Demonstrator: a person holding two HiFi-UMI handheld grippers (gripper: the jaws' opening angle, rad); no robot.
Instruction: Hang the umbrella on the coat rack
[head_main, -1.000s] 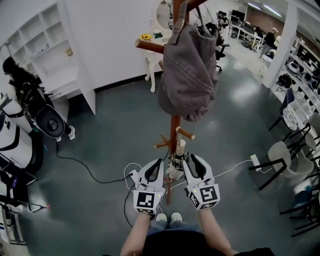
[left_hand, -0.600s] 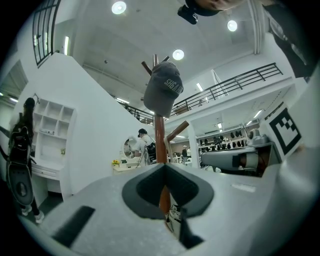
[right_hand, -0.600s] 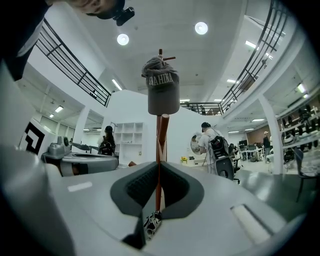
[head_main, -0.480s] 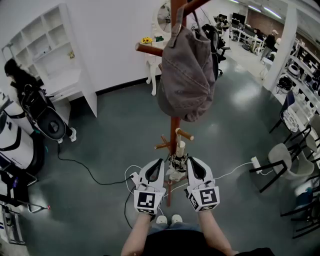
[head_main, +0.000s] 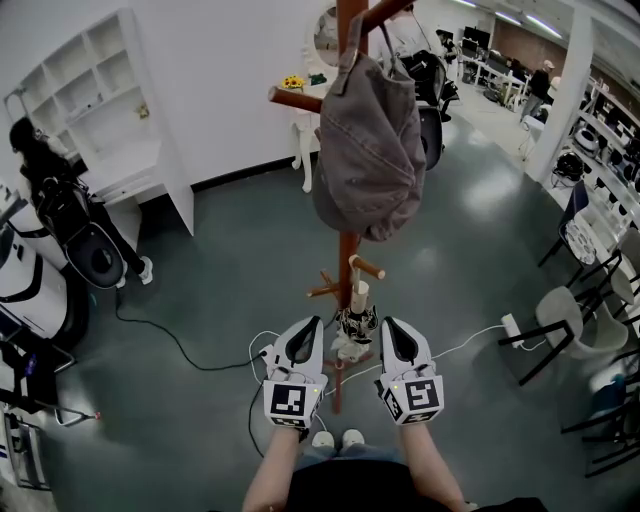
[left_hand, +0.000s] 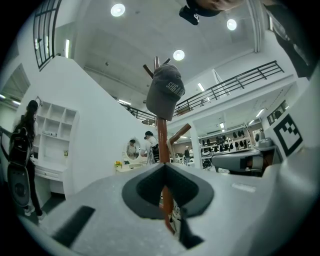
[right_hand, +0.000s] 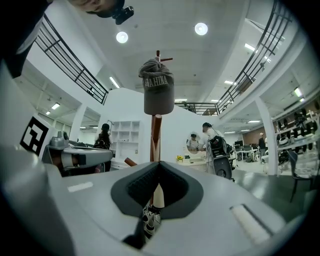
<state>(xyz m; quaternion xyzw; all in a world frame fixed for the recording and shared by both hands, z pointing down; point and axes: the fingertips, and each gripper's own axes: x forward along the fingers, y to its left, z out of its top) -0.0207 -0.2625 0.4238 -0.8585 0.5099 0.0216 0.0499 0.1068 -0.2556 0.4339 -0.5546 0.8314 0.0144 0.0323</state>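
Observation:
A wooden coat rack (head_main: 347, 250) stands straight ahead with a grey cap (head_main: 370, 150) hung high on it. The folded black-and-white umbrella (head_main: 356, 320) hangs beside the pole under a low peg (head_main: 368, 266), its cream handle (head_main: 359, 293) pointing up. My left gripper (head_main: 316, 324) is just left of the umbrella, my right gripper (head_main: 384, 322) just right of it. Both are shut and hold nothing. In the right gripper view the jaws (right_hand: 157, 164) meet, with the handle (right_hand: 158, 196) showing beyond them. The left gripper (left_hand: 164, 166) sees the pole (left_hand: 162, 145).
White shelving (head_main: 110, 110) and a person with a black bag (head_main: 60, 200) are at the left. Cables (head_main: 180, 345) and a power strip (head_main: 510, 322) lie on the grey floor. Chairs (head_main: 570, 310) stand at the right, and a white table with flowers (head_main: 300, 90) is behind the rack.
The right gripper's jaws have closed and it has drawn slightly right, off the umbrella. The left gripper has barely moved. The umbrella stays hanging by the pole.

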